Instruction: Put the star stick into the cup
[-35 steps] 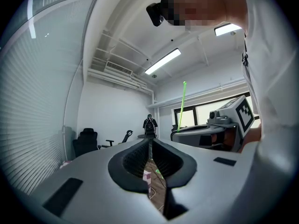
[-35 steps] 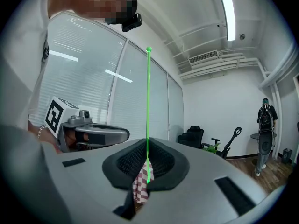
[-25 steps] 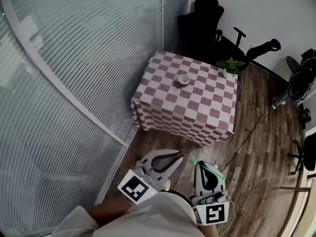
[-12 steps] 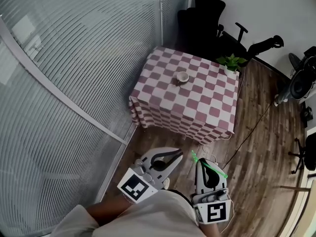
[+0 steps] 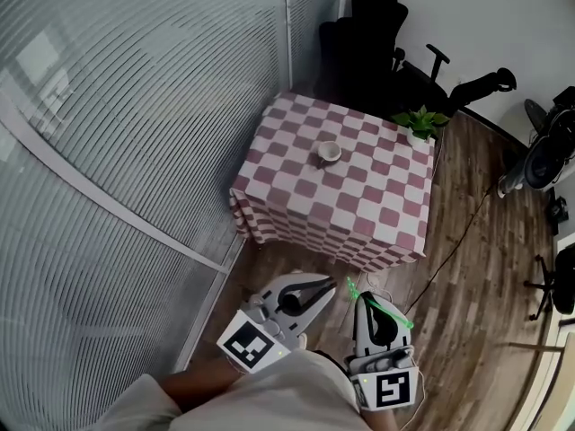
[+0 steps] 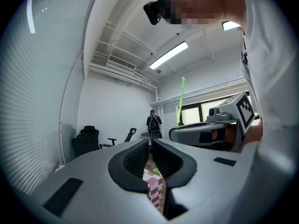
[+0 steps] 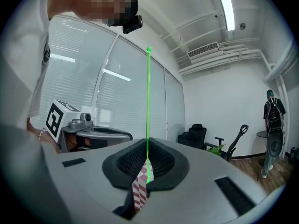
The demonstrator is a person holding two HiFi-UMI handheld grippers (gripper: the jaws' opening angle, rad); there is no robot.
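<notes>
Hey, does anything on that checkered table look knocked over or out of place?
Nothing stands out: the cup sits upright on the table, and the plant stands at its corner.

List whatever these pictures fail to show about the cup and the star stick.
- Inside of the cup: too small and distant in the head view.
- The cup in both gripper views: hidden behind the jaws; only checked tablecloth shows through.
- Tip of the star stick: too small in the right gripper view to show a star.
</notes>
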